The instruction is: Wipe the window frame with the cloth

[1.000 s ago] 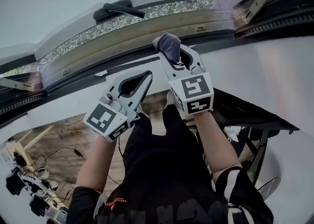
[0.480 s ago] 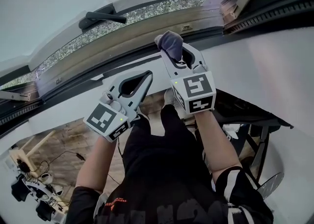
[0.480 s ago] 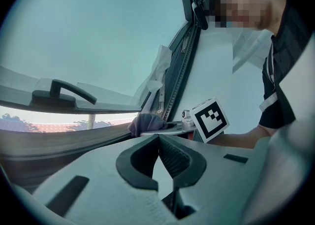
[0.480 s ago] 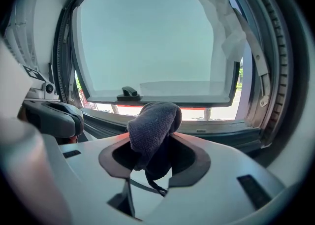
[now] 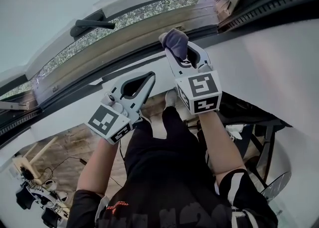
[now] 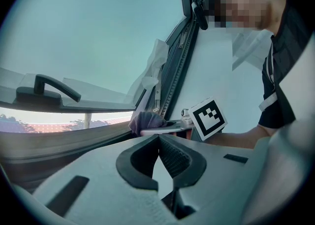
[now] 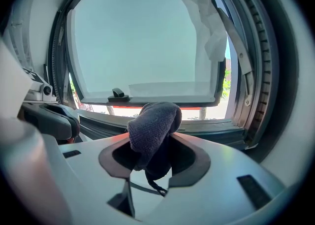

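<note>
Gripping: the right tongs are clamped on a dark grey cloth, which bulges past their tips in a rounded wad; a loose end hangs back between the pads.
Cloth's place: in the head view the cloth sits at the dark lower rail of the window frame, right of its middle. From here I cannot say for certain that it presses on the rail.
Left tongs: the left tongs have their pads brought together with nothing between them. They are held lower than the right tongs and to their left, above the white sill and apart from the frame.
Frame: a tan strip runs along the bottom of the opening, with a dark seal just below it. The sash is swung outward, and bright daylight shows under its bottom edge.
Handle: a black lever handle sits on the sash's bottom rail, well to the left of the cloth.
Corner: a crumpled white sheet hangs at the upper right corner of the opening, beside the metal stay.
Person: both bare forearms reach up to the tongs; the clothing is dark.
Below: a wooden floor shows at lower left, with cables lying on it.
</note>
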`<state>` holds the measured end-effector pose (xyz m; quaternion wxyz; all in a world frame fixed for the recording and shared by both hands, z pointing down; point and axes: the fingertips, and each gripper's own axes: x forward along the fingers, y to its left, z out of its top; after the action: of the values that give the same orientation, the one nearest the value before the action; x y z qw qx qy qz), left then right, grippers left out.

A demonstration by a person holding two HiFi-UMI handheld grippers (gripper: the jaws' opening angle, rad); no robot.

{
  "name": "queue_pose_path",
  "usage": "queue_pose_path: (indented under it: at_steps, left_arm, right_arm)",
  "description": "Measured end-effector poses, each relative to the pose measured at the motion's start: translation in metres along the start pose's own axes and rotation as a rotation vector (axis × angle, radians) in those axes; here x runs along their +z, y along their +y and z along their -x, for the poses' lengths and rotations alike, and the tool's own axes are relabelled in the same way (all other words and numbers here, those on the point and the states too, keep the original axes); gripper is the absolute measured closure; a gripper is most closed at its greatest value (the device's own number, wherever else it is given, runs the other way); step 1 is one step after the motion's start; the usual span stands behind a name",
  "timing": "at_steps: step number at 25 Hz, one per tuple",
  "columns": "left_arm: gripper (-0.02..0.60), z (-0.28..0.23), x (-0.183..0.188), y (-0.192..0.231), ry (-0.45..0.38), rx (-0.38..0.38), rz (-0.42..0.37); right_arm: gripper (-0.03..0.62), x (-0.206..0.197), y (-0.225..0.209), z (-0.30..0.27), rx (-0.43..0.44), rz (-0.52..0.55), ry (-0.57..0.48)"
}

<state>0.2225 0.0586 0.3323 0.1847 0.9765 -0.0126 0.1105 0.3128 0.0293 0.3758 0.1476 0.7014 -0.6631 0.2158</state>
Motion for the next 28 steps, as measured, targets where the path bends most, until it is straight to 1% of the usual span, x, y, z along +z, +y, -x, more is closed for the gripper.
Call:
queue_pose_path:
  at_steps: [13,28]
  left_arm:
    - [0.561,-0.027,0.002,-0.006,0.011,-0.027,-0.003]
    - [0.561,-0.051,0.008,-0.01,0.015,-0.05,-0.008]
  right_arm:
    - [0.439,0.0,-0.032,0.008,-0.029,-0.008,-0.003]
    - [0.439,-0.001,-0.073,0.018,-0.082,-0.03,-0.007]
